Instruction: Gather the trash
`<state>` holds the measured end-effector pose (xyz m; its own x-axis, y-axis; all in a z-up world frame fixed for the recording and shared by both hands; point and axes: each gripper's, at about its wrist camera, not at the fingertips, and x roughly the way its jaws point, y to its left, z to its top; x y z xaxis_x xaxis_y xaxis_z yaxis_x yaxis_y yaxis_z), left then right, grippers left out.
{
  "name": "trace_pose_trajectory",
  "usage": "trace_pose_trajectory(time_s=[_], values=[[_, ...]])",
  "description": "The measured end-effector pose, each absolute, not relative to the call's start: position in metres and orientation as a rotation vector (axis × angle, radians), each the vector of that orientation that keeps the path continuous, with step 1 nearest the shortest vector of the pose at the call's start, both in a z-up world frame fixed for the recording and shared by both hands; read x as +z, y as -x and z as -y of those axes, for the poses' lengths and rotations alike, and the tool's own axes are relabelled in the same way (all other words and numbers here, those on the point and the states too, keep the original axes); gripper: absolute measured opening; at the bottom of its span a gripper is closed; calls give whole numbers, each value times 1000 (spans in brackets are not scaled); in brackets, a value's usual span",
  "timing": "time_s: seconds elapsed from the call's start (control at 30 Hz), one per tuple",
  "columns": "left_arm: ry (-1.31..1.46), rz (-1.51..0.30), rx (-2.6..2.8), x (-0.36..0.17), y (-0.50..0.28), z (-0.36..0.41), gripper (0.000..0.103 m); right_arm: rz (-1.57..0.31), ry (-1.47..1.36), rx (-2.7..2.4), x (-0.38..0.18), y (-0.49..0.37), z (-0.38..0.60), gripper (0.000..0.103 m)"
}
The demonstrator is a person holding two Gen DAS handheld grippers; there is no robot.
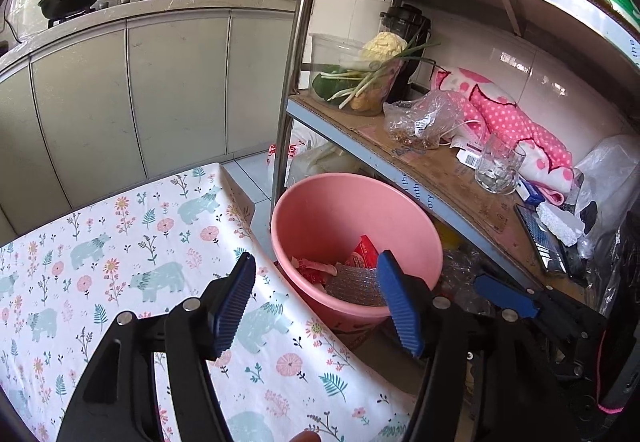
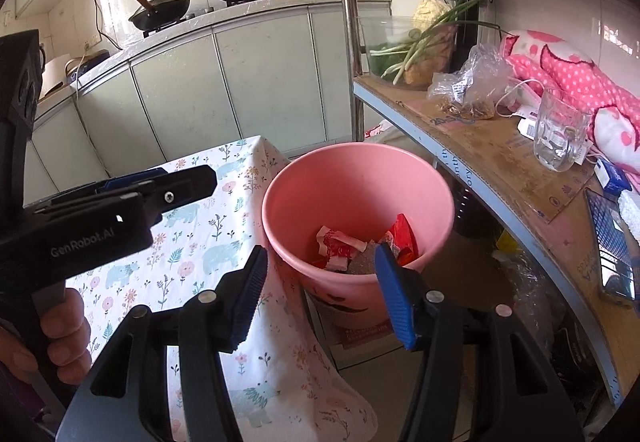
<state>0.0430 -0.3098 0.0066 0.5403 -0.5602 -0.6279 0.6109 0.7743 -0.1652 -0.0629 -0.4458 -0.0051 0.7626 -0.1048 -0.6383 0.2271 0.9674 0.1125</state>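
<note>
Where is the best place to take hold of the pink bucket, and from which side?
Probably the pink bucket is best gripped at its near rim, from above. It stands upright and open-topped, its thin wall fits between two fingers, and no handle is visible. The right hand-held gripper is open there already.

One pink bucket (image 2: 356,177), holding about three scraps: a red wrapper (image 2: 404,236), a red-and-white wrapper (image 2: 336,246), a grey sheet (image 2: 362,262). Two woks (image 2: 162,7) on one stove. One glass mug (image 2: 560,133), one crumpled plastic bag (image 2: 476,75), one phone (image 2: 612,246), one polka-dot cloth (image 2: 576,73) on the shelf. One tablecloth (image 2: 208,242). Two grippers, each open and empty: left (image 1: 316,282), right (image 2: 320,274).
</note>
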Motion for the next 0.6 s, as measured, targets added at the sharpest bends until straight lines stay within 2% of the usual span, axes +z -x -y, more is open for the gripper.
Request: trace_pose_trajectory(time_s=[0.6], values=[[-55,-662,-685,21,-27,285,62,-655,-130,-223,7,71,422,57]])
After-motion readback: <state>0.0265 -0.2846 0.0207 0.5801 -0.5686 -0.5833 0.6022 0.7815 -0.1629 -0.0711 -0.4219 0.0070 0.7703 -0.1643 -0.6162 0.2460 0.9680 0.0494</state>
